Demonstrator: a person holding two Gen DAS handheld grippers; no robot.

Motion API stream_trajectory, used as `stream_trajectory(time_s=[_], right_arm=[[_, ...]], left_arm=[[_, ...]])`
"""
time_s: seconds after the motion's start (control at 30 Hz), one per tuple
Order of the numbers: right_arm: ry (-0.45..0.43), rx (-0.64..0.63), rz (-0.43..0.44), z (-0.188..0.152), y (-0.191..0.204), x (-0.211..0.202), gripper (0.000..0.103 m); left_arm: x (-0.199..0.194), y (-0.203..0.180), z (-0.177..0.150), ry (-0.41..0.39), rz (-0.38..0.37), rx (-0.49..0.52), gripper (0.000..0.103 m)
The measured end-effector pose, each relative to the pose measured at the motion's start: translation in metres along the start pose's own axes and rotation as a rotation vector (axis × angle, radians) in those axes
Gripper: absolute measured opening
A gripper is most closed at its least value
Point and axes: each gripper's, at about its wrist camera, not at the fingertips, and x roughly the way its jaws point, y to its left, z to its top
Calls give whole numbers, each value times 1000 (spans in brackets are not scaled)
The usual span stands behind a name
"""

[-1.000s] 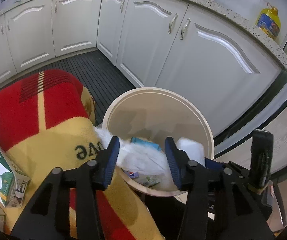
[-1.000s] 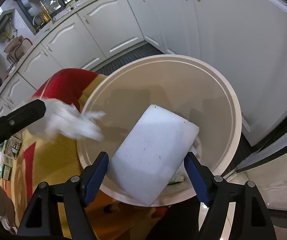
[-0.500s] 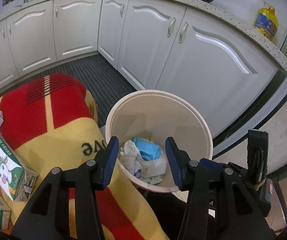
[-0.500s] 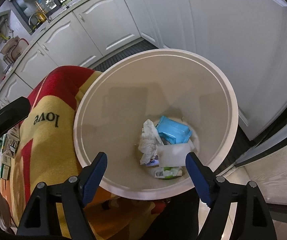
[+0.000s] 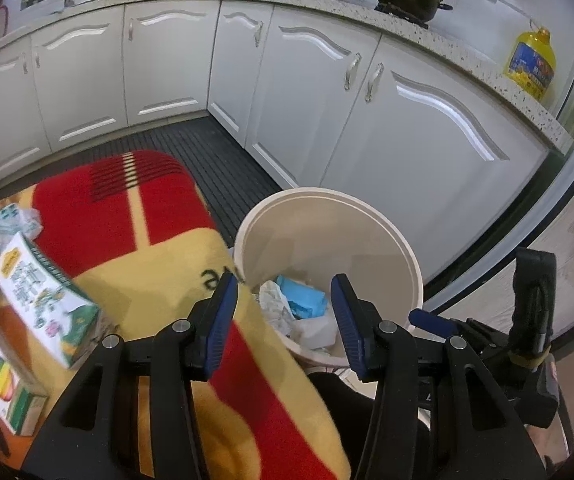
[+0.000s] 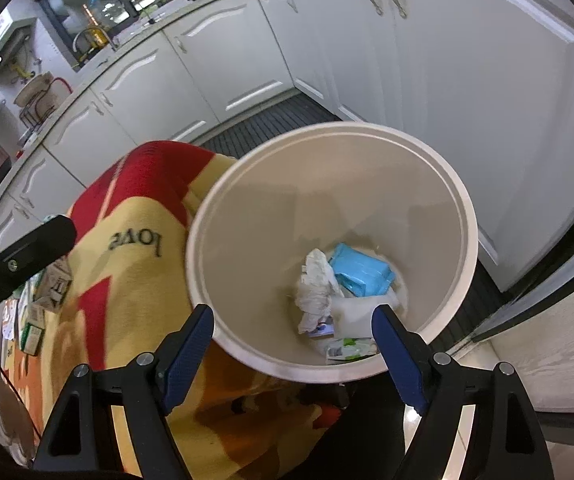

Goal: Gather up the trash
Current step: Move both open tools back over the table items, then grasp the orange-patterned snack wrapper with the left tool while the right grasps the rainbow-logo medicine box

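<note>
A cream round bin (image 5: 367, 208) stands on the floor beside the blanket-covered table. Inside it lie a crumpled white tissue (image 6: 315, 288), a blue pack (image 6: 361, 272), a white foam block (image 6: 357, 314) and a green wrapper (image 6: 347, 348). The tissue (image 5: 271, 300), blue pack (image 5: 303, 298) and foam block (image 5: 319, 330) also show in the left wrist view. My left gripper (image 5: 283, 284) hangs above the bin's near rim, jaws opening, nothing between them. Above the bin (image 6: 327, 130), my right gripper (image 6: 293, 312) has its jaws wide and still opening, and it holds nothing.
A red and yellow blanket (image 5: 147, 248) covers the table at the left. Several cartons (image 5: 43, 292) stand at its left end. White cupboards (image 5: 407, 120) run behind the bin, with pots and a yellow oil bottle (image 5: 531, 64) on the counter.
The left gripper let go of the white tissue and the right gripper let go of the foam block; both now lie in the bin. Both grippers have risen a little.
</note>
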Motion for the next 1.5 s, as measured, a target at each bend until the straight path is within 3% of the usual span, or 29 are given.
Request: stream_trajectory(time_s=[0.3,0.67,1.13,1.5], right_arm=[[-39,-64,43,-2,44,-24,81],[-46,-165,128,-9,109,-36,84],[36,-351,267,-34,213,-16,86],[101,-526,301,-43,296,31,87]], left_arm=[[-46,25,-16,-51,37,-23,54],[-111,92,-49,-92,127,-122,54],[-181,235,-117,-103,314,-389,60],[-203,338,-149,-148,365,-638,61]])
